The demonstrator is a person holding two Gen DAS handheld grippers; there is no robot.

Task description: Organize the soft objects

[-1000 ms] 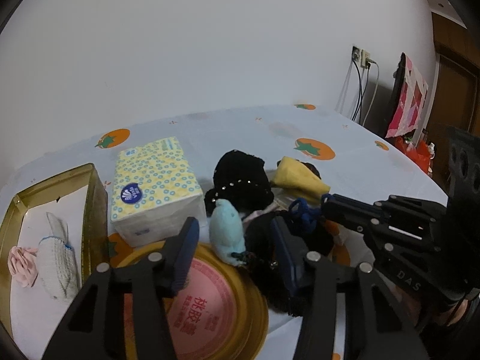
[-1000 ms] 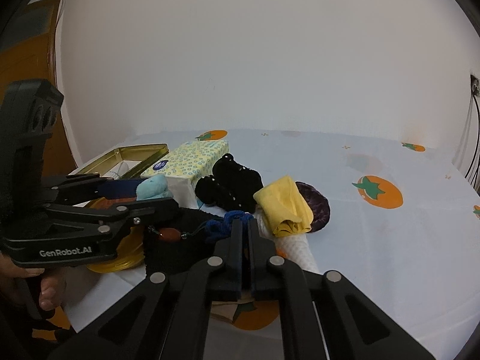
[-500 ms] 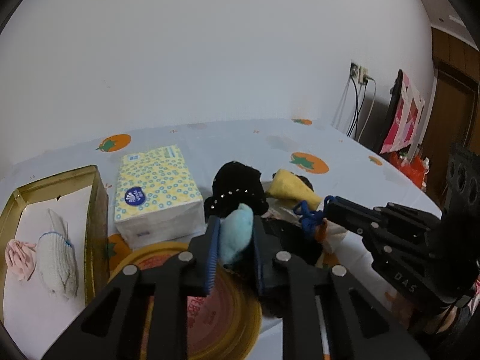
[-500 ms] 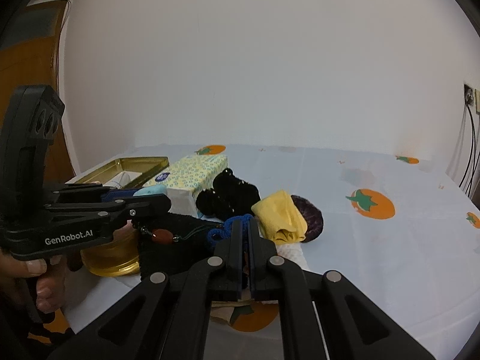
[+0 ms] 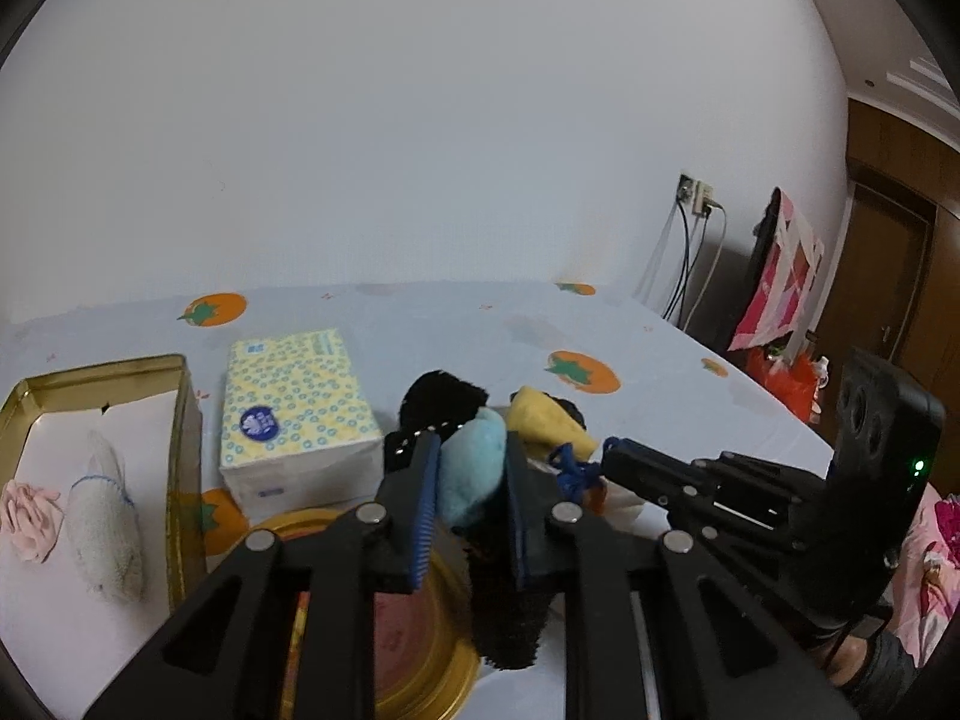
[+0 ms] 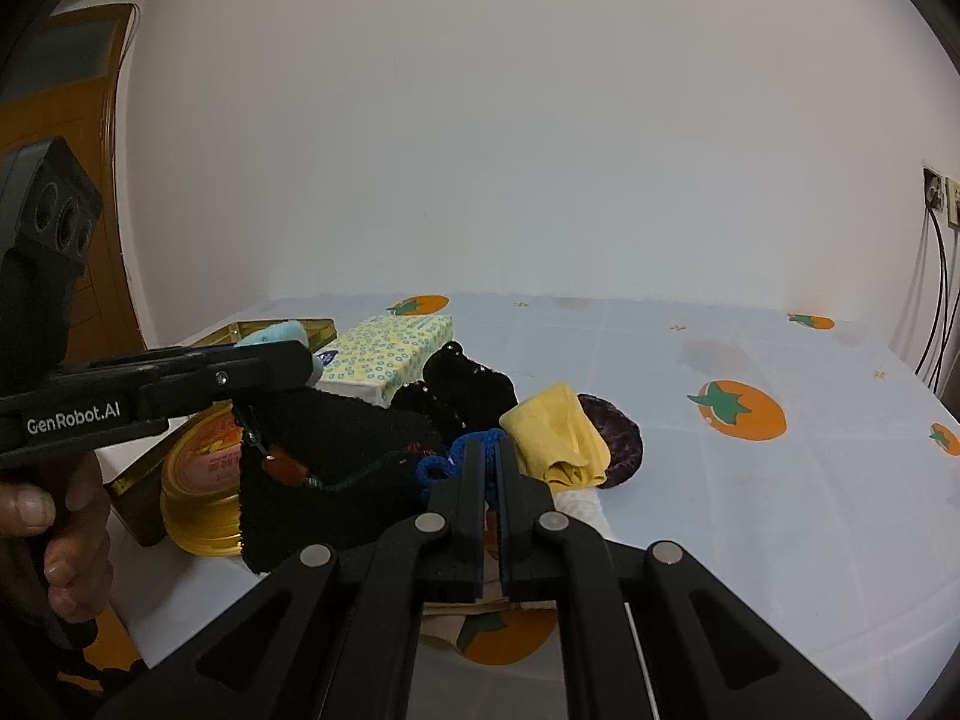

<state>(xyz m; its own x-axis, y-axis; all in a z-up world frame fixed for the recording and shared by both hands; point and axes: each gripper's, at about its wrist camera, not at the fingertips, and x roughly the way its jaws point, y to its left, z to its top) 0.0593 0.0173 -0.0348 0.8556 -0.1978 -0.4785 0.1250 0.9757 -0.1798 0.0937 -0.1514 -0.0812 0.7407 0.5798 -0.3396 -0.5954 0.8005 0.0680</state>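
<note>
My left gripper (image 5: 468,450) is shut on a light blue plush toy (image 5: 474,468) and holds it above the table. A black fuzzy cloth (image 6: 324,462) hangs under the toy, tied to it by a thin cord with a brown bead (image 6: 285,468). In the right wrist view the left gripper (image 6: 306,360) reaches in from the left with the plush toy (image 6: 279,333) on top. My right gripper (image 6: 491,450) is shut on a blue knitted cord (image 6: 441,468) that runs from the black cloth. A yellow cloth (image 6: 558,438) and a black beaded piece (image 6: 462,384) lie just behind.
A gold tin tray (image 5: 180,420) at the left holds a white knitted piece (image 5: 105,516) and a pink cloth (image 5: 27,519). A tissue pack (image 5: 297,396) stands beside it. A round gold tin (image 6: 198,480) sits under the left gripper. A dark purple round piece (image 6: 618,438) lies behind the yellow cloth.
The left gripper's jaws closed on the blue plush toy and lifted it a little, and the black cloth rose with it. The right gripper stayed shut in place.
</note>
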